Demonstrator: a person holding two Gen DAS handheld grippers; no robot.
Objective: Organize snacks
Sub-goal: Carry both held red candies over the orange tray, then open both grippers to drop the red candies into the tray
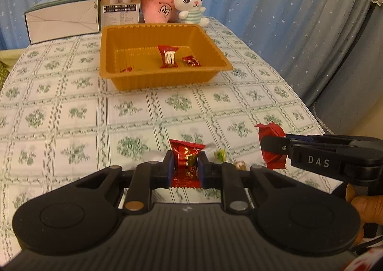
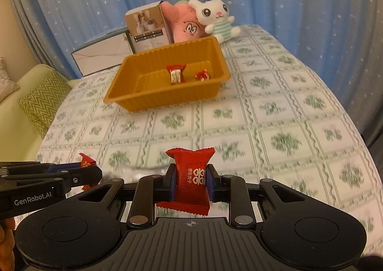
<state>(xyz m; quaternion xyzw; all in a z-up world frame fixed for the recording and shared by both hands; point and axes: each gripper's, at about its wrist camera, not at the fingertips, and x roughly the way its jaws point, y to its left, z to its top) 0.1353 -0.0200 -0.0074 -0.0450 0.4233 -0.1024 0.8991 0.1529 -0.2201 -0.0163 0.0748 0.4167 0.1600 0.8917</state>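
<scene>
Red foil on both sides: left gripper point(image 1: 185, 167) pinches a red patterned snack packet point(image 1: 187, 163) between its blue pads, right gripper point(image 2: 190, 183) is clamped on a red candy packet with white print point(image 2: 191, 179). Both are held above the green floral tablecloth point(image 1: 95, 113), short of the orange plastic tray point(image 1: 165, 80). The tray holds three red wrapped snacks point(image 1: 168, 57). Small green wrapped candy point(image 1: 220, 154) lies on the cloth just right of the left gripper. Plush bunny point(image 1: 191, 3) and boxes sit behind the tray.
</scene>
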